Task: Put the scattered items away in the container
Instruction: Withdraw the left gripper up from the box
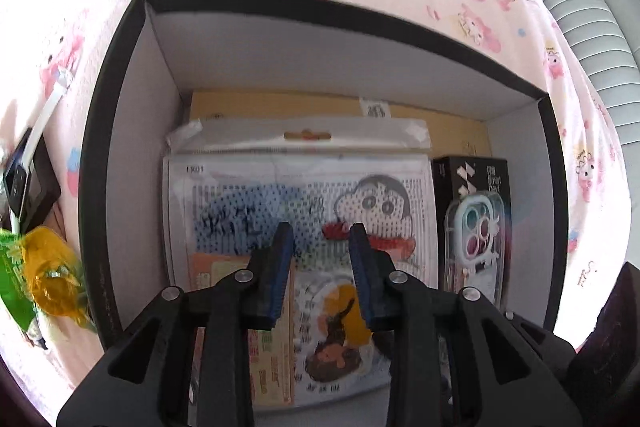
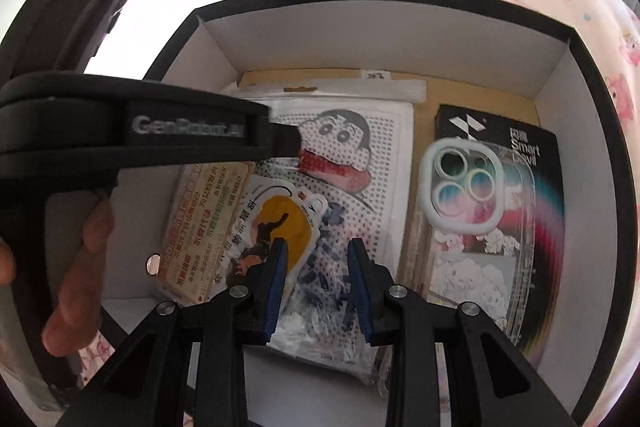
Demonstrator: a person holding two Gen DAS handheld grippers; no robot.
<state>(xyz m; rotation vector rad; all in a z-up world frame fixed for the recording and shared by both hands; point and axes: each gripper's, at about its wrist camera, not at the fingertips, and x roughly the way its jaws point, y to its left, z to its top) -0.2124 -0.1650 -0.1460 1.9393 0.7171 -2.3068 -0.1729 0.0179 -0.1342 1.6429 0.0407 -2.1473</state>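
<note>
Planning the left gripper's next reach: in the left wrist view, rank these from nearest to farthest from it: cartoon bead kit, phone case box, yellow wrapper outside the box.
1. cartoon bead kit, right beneath the left gripper.
2. phone case box, to the right, inside the container.
3. yellow wrapper, far left, outside on the bedsheet.

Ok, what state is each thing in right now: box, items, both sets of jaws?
Box: open, no lid on it.
Bead kit bag: lying flat inside the box.
Phone case: in the box, resting on its black package.
Yellow wrapper: outside the box, on the sheet.
Left gripper: jaws apart, holding nothing.
Right gripper: jaws apart, holding nothing.
</note>
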